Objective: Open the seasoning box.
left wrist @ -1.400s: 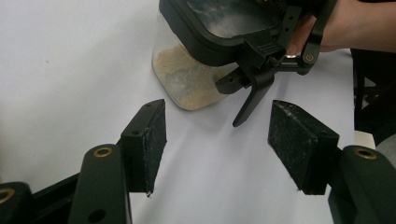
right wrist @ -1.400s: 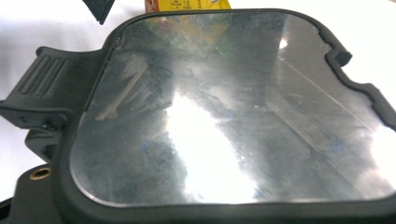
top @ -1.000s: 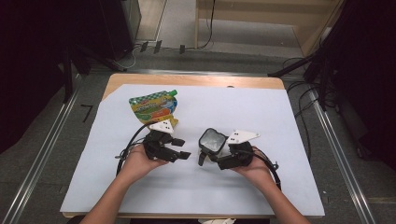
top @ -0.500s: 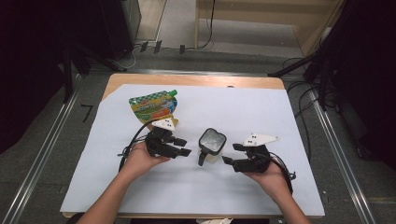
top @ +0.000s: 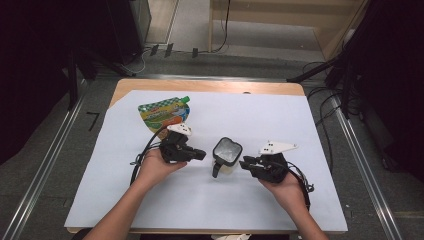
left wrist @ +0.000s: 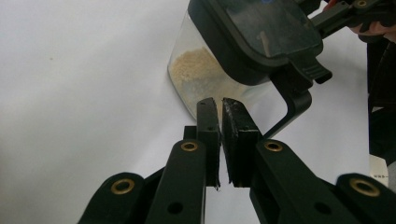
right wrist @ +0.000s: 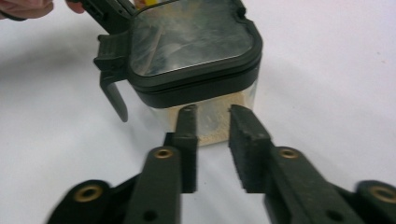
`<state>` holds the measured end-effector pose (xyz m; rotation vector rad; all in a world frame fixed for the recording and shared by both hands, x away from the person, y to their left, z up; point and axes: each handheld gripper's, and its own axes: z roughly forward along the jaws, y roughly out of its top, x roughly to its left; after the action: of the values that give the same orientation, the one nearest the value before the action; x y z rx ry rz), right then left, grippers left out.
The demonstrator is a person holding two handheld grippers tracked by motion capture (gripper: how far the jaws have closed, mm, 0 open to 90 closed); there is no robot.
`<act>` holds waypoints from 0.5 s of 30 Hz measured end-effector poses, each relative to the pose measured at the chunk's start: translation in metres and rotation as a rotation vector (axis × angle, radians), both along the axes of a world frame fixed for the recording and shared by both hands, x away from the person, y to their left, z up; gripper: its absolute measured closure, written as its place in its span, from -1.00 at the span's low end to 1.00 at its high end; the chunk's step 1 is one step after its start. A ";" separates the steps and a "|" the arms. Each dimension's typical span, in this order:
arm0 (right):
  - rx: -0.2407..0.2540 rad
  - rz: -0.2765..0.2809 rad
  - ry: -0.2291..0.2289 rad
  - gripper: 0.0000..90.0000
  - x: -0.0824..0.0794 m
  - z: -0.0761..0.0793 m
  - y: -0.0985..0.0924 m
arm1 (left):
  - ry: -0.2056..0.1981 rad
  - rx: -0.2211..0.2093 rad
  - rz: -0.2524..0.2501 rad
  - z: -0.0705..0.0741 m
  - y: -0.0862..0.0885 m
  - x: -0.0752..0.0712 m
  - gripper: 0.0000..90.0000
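Container released, both grippers drawn back

The lidded container [top: 227, 155] is left standing alone on the counter [top: 300, 125]; the left gripper [left wrist: 219, 109] is closed empty, and the right gripper [right wrist: 212, 114], pulled clear, has just been narrowing on nothing.

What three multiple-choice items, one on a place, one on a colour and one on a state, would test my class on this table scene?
1. Where does the clear container stand?
A. between the two grippers
B. on top of the pouch
C. at the table's far right edge

2. What colour is the container's lid?
A. white
B. black
C. red

3. How do the fingers of the left gripper stand?
A. spread wide around the container
B. clamped on the pouch
C. nearly together with nothing between them

Answers: 1 A, the high view shows it between the left gripper and the right gripper; 2 B, the rim and latch are black in both gripper views; 3 C, the left gripper view shows a thin empty gap, short of the container, far from the pouch.
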<state>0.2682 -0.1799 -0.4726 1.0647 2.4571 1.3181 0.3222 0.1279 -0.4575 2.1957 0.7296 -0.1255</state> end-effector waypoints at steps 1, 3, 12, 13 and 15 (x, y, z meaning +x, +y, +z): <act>0.005 -0.002 0.008 0.75 0.000 0.000 0.000 | -0.004 0.001 -0.002 0.001 -0.002 0.001 0.94; 0.002 -0.005 0.023 0.85 0.002 -0.001 0.000 | -0.003 0.007 0.015 0.000 -0.006 0.003 0.99; -0.028 -0.028 0.080 1.00 0.010 -0.007 0.009 | -0.001 -0.009 0.012 -0.008 -0.013 0.005 1.00; -0.033 -0.028 0.079 1.00 0.010 -0.007 0.009 | -0.003 -0.007 0.014 -0.009 -0.014 0.005 1.00; -0.032 -0.037 0.079 1.00 0.011 -0.008 0.009 | -0.003 -0.005 0.012 -0.011 -0.016 0.006 1.00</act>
<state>0.2789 -0.1714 -0.4804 1.1707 2.4920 1.2452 0.3278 0.1116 -0.4680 2.1864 0.7400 -0.1181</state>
